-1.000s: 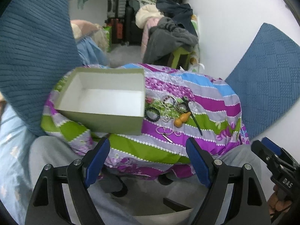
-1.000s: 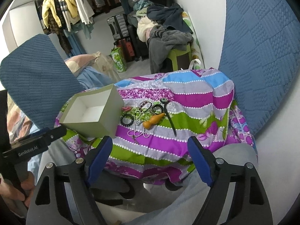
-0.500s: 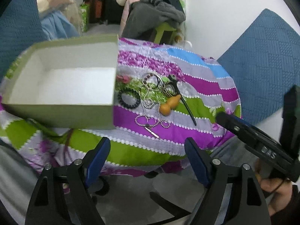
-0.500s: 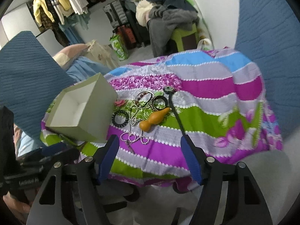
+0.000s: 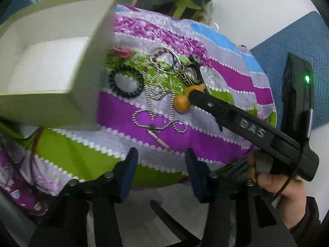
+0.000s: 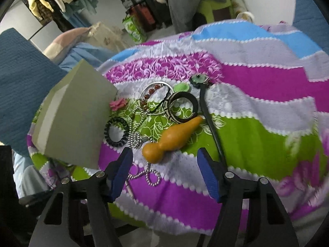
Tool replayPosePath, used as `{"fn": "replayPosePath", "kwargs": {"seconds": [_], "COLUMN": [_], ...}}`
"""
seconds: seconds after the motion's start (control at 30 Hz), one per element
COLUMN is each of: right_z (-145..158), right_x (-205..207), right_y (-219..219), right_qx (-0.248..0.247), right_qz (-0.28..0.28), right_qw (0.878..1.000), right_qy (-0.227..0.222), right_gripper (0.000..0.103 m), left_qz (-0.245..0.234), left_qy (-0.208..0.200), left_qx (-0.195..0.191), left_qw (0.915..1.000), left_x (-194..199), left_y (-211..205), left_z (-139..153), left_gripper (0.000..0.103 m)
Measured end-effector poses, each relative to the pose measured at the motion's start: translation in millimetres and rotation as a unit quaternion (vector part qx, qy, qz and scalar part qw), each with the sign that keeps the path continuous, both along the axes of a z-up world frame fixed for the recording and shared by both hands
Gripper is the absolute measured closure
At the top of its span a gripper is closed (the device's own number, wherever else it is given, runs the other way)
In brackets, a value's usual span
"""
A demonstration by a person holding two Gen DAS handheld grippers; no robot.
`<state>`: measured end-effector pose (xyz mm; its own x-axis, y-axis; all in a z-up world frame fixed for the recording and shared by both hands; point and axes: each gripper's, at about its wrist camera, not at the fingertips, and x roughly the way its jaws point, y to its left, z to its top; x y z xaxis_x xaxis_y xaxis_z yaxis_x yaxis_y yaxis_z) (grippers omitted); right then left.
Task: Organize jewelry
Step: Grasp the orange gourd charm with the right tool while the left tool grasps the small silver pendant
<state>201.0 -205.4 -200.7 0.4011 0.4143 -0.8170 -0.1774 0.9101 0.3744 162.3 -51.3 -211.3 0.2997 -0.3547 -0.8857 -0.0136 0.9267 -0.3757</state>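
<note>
Readable text: "DAS" embossed on the right gripper's black body, seen from the left wrist view; a green LED is lit on the black unit behind it. No other legible writing.

Left gripper (image 5: pixel 161 171): jaws spread wide, blue pads (image 5: pixel 129 173) holding nothing, hovering over the near edge of the striped cloth (image 5: pixel 205 138). Not touching anything.

Right gripper (image 6: pixel 165 173): jaws also spread, nothing pinched. In its own view the pads sit either side of the fat end of the orange gourd-shaped piece (image 6: pixel 171 140); contact can't be confirmed. From the left wrist view its tip sits over the same piece (image 5: pixel 185 100).

Jewelry is piled mid-cloth, just beside the right wall of the green box (image 6: pixel 72 121):
- black coil band (image 6: pixel 115 131), nearest the box
- silver ball chain (image 5: pixel 158 113), looped, trailing toward the near edge, with a thin metal pin (image 5: pixel 159 141) at its end
- silver ring with brown beads (image 6: pixel 153 94), toward the far side
- black patterned bangle (image 6: pixel 182 109), just behind the gourd piece's narrow end
- black stick with a round green head (image 6: pixel 205 103), running front to back at the right of the pile
- small pink flower (image 6: pixel 118 104), against the box corner

Box is open, white inside (image 5: pixel 45 61), nothing visible in it, on the cloth's left side
</note>
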Motion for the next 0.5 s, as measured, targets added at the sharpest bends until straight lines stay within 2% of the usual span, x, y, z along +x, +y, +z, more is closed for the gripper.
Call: {"fn": "replayPosePath", "kwargs": {"seconds": [0.13, 0.37, 0.5], "right_z": [-8, -20, -20], "right_x": [14, 25, 25], "right_y": [2, 8, 5], "right_qx": [0.001, -0.030, -0.025], "right_qz": [-0.002, 0.009, 0.011], "right_qw": [1.000, 0.999, 1.000], "right_qy": [0.004, 0.008, 0.013], "right_gripper": [0.045, 0.066, 0.071], "left_qz": [-0.002, -0.002, -0.002], "left_qy": [0.011, 0.020, 0.015], "left_qx": [0.001, 0.014, 0.028], "left_qw": [0.9999, 0.9997, 0.9995], "left_x": [9, 14, 17], "left_y": [-9, -15, -18], "left_z": [-14, -26, -26], "left_gripper": [0.066, 0.073, 0.073]}}
